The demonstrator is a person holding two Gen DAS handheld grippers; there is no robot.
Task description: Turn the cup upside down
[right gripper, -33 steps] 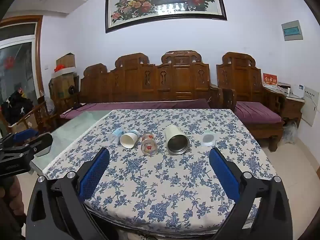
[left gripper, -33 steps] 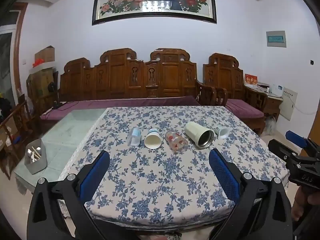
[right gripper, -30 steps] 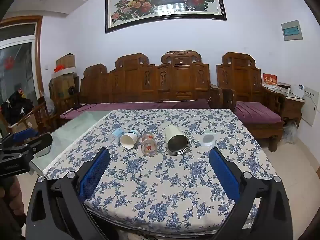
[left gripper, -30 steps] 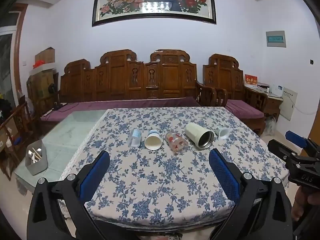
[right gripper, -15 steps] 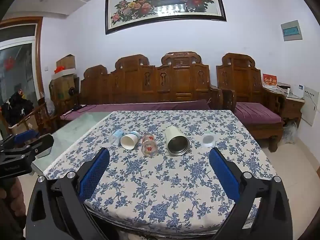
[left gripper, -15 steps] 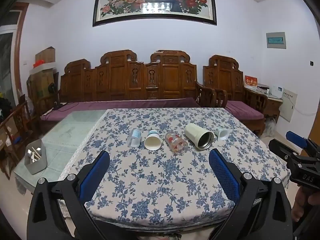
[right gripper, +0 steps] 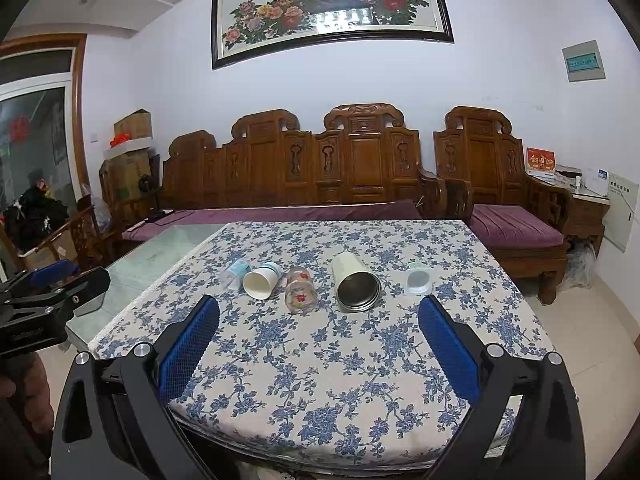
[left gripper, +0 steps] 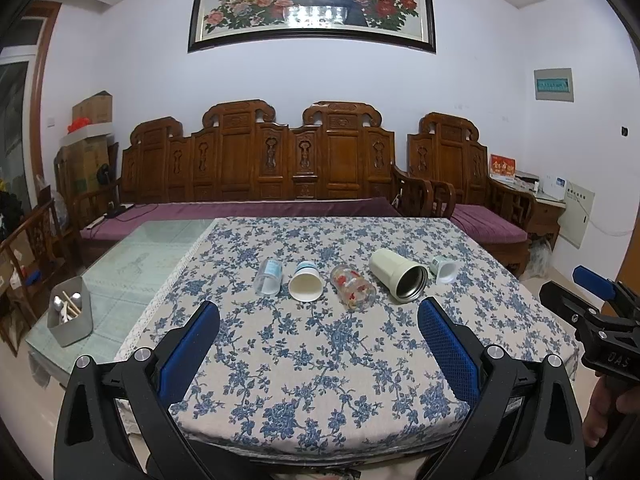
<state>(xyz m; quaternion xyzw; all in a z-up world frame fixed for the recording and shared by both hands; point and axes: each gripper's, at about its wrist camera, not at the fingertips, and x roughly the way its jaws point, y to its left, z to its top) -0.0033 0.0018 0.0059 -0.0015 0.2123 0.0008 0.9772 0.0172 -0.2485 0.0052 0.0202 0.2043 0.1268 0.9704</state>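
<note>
Left wrist view: five cups lie on their sides in one row, ahead of left gripper (left gripper: 318, 326); paper cup (left gripper: 305, 286) nearest centre. Right gripper (right gripper: 319, 326) likewise level, both spread wide, empty.

we are in a home's living room; a carved wooden sofa (left gripper: 280, 168), a framed flower painting (left gripper: 312, 4), a cloth-covered table (left gripper: 320, 344).
</note>
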